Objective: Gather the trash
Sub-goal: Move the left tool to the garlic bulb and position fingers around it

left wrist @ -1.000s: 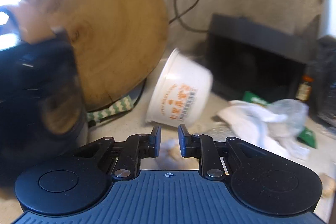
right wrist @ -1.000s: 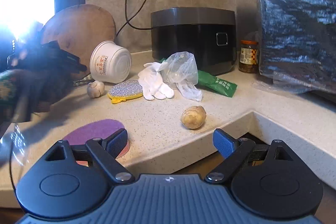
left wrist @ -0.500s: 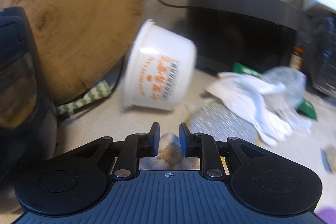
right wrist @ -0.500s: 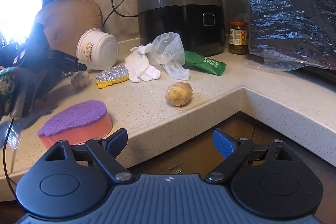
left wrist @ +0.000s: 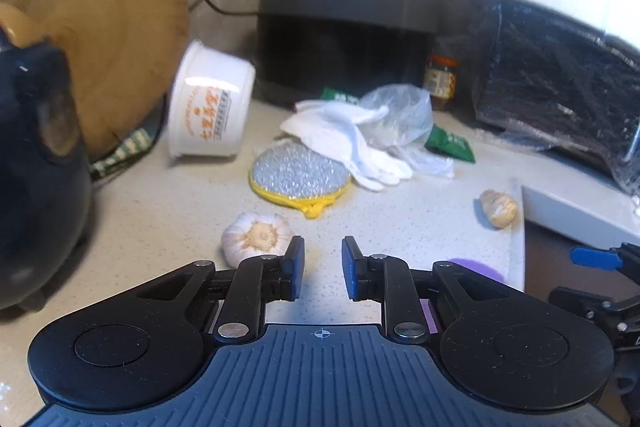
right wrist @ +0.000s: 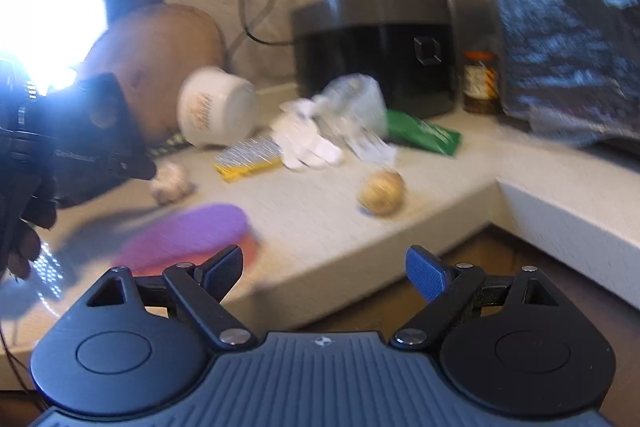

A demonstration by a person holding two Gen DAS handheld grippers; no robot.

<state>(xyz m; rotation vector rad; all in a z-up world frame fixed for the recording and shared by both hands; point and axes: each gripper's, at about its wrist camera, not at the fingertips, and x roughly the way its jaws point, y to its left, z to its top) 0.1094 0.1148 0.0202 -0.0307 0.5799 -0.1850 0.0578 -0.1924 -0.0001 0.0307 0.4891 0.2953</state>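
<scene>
Lying papery-skinned, round garlic bulb (left wrist: 258, 239) beside glittery scourer (left wrist: 298, 174).

You're looking at the white tub (left wrist: 208, 111) lying on its side: orange Chinese characters run down its wall beside a small barcode strip, too blurred to read. The green packet (right wrist: 424, 137) carries pale print you can't make out. The jar (left wrist: 440, 83) has a yellow and orange label, illegible. Faint grey lettering sits on the left gripper (right wrist: 80, 157), unreadable.
</scene>
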